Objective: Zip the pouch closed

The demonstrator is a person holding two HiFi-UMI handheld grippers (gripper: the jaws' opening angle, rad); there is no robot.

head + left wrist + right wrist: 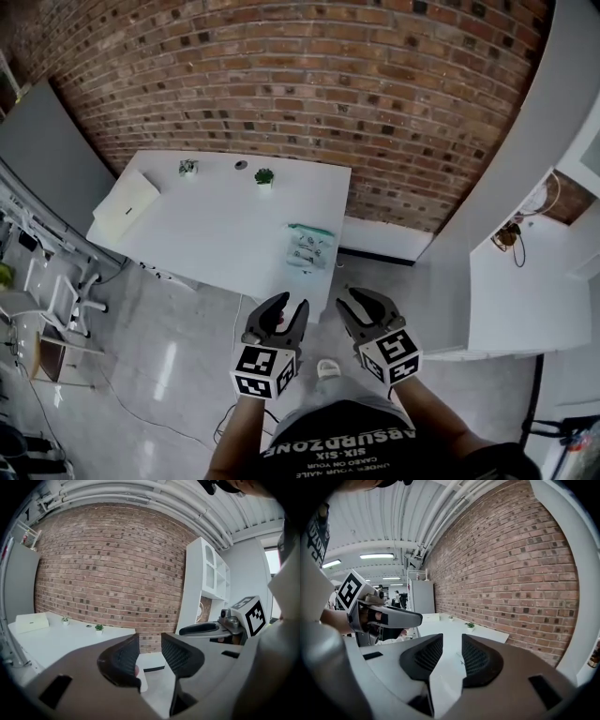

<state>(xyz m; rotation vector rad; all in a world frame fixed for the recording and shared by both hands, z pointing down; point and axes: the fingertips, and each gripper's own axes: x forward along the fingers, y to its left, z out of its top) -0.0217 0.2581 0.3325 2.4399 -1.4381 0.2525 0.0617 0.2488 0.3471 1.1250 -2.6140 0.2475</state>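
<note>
A person stood on the grey floor (187, 375) short of a white table (216, 234), holding the left gripper (283, 305) and the right gripper (361, 298) side by side at waist height, both aimed toward the table's near edge; neither tool touched anything. The left gripper view showed that gripper's dark ribbed jaws spread a little way apart with only floor and wall visible through the gap; the right gripper view showed its jaws likewise parted, with nothing between them and the tabletop beyond. The pouch (310, 247), pale and see-through with a teal strip along its far edge, lay flat on the table close to the near right corner, well apart from both grippers; whether its zip stood open or closed could not be made out. Farther back on the table sat a small potted plant (264, 177), a second tiny plant (188, 167) and a flat white box (125, 204) at the left end; a brick wall (328, 84) rose behind the table.
</note>
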